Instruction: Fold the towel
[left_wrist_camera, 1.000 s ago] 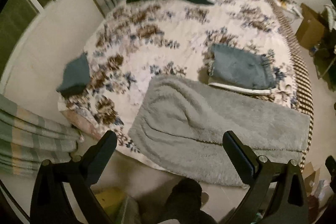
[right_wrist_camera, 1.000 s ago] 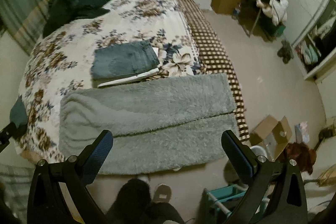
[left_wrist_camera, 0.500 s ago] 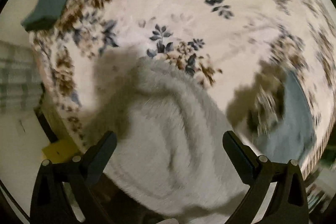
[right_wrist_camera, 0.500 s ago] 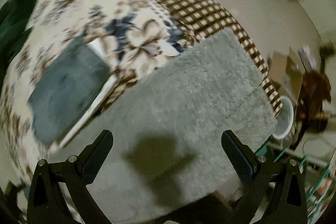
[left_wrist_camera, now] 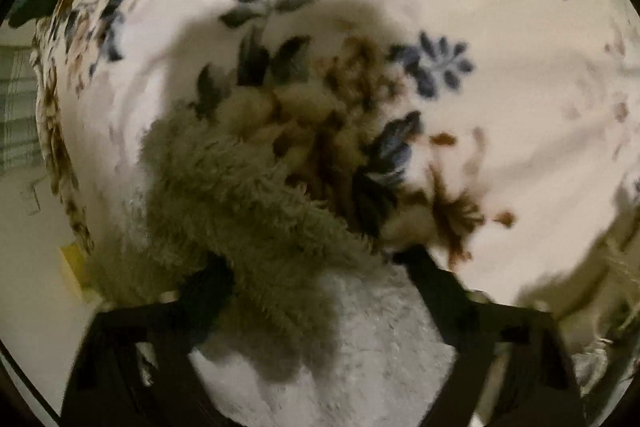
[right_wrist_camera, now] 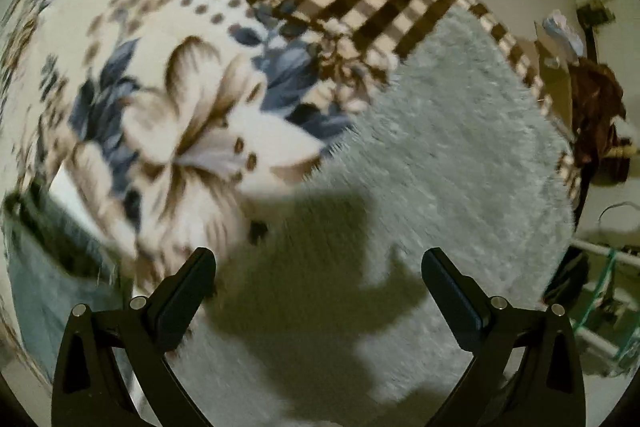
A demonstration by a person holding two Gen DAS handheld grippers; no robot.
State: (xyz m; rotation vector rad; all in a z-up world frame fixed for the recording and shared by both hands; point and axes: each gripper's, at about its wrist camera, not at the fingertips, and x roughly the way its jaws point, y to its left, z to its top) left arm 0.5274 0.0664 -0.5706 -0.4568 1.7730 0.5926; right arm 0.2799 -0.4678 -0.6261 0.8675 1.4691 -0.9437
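The grey shaggy towel [right_wrist_camera: 460, 155] lies flat along one edge of the bed [left_wrist_camera: 500, 67], on the floral bedspread, with one end reaching the checked border at the bed's side. Only part of it shows in each view; judging from both, its long axis runs parallel to that bed edge, from one corner region toward the other. No crease or doubled layer from this fold is visible, so the fold itself appears not yet begun; the work stands at the grasping stage.

The left gripper [left_wrist_camera: 316, 267] points steeply down at a far corner of the towel. Its jaws are closing, with the pile of that corner between them; whether the pads already press on it cannot be told through the blur.

The right gripper [right_wrist_camera: 320, 263] points straight down over the towel near its other end, jaws wide, nothing between them.

Remaining, by judgement: secure both corners, carry them across, lay edge on edge.
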